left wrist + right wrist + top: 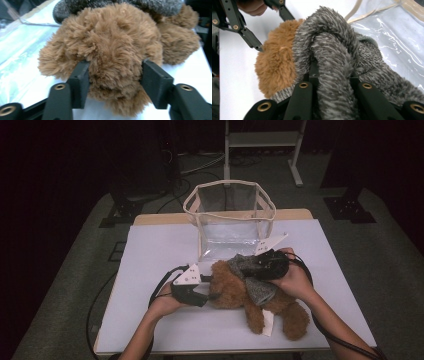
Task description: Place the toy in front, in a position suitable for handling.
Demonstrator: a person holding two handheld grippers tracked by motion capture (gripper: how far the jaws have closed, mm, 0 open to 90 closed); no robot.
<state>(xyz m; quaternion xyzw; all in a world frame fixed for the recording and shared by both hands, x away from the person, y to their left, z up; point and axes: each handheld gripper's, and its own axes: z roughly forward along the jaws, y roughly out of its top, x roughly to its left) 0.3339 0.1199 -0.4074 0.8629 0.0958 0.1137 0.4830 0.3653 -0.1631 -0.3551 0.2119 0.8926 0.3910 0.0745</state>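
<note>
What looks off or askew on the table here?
The brown teddy bear lies toppled on its side, its grey knit scarf bunched and pulled loose. The left tongs squeeze its fur, the right tongs clamp the scarf. The clear bag stands upright.

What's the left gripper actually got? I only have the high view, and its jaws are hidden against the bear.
Observer: In the left gripper view, the left gripper has both jaws pressed into the brown fur of the teddy bear.
Operator: And the right one?
Observer: The right gripper is shut on the grey scarf, a thick fold running down between its jaws.
Operator: Is the scarf off the bear?
Observer: No, in the right gripper view it lies looped against the fur. Close behind it is the clear bag.
</note>
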